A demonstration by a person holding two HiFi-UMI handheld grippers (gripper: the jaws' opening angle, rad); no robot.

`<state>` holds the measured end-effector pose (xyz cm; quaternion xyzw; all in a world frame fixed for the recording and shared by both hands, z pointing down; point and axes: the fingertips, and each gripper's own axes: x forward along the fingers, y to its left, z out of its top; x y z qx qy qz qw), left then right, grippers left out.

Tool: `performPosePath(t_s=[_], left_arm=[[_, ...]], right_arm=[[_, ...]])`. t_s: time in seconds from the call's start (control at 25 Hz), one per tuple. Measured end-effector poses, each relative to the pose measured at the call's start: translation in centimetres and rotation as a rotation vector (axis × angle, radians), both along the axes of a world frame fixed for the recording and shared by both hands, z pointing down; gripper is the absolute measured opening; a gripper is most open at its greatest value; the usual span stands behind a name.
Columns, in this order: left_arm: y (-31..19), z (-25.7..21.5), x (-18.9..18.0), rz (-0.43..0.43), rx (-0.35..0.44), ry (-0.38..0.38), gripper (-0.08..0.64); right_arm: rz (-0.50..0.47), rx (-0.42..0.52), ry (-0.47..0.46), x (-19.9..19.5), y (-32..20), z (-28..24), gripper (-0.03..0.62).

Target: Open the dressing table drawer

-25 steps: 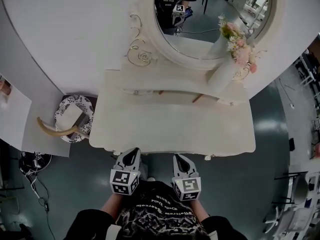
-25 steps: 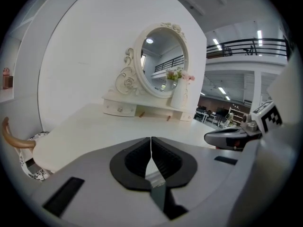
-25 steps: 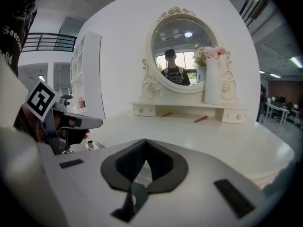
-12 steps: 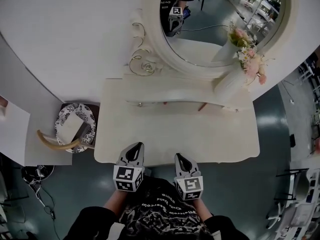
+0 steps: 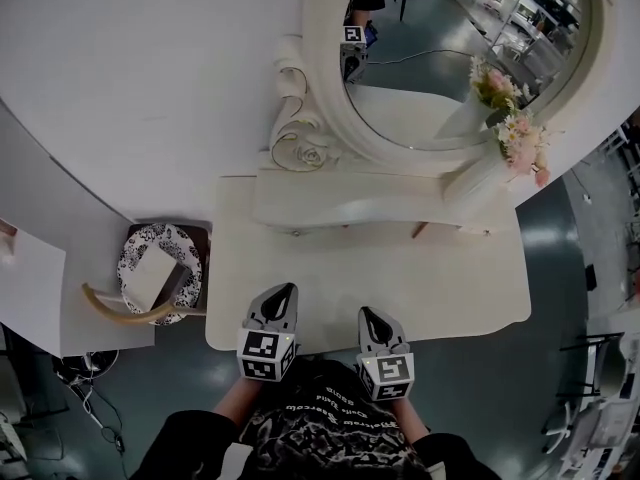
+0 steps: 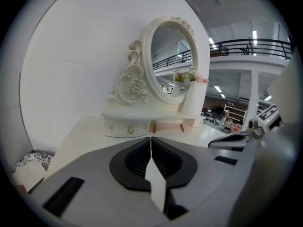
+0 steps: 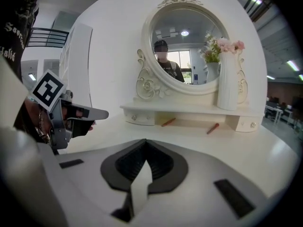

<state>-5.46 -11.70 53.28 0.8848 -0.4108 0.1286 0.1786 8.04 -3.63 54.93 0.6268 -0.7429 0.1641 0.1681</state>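
Now my left gripper [image 5: 285, 293] and right gripper [image 5: 366, 315] are both closed and empty (above the dressing table [image 5: 450, 298] front edge); the drawer [image 6: 124, 126] sits shut under the mirror [image 5: 440, 58].

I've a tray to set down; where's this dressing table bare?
Bare: the middle of the cream dressing table top, between the drawer shelf behind and the left hand-held gripper and right hand-held gripper at its front edge. Crowded: the back, with a white flower vase on the shelf and two reddish sticks under it.
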Motion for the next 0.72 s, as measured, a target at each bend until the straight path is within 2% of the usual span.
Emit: performPosePath(t_s=[0.28, 0.72], left_arm=[[-2.8, 0.2, -0.1, 0.009, -0.020, -0.008, 0.020], [-5.8, 1.0, 0.3, -0.125, -0.046, -0.031, 0.023]], right_arm=[[-0.004, -0.009, -0.007, -1.7, -1.7, 0.1, 0.009], [-0.052, -0.017, -0.002, -1.3, -2.9, -0.7, 0.009]])
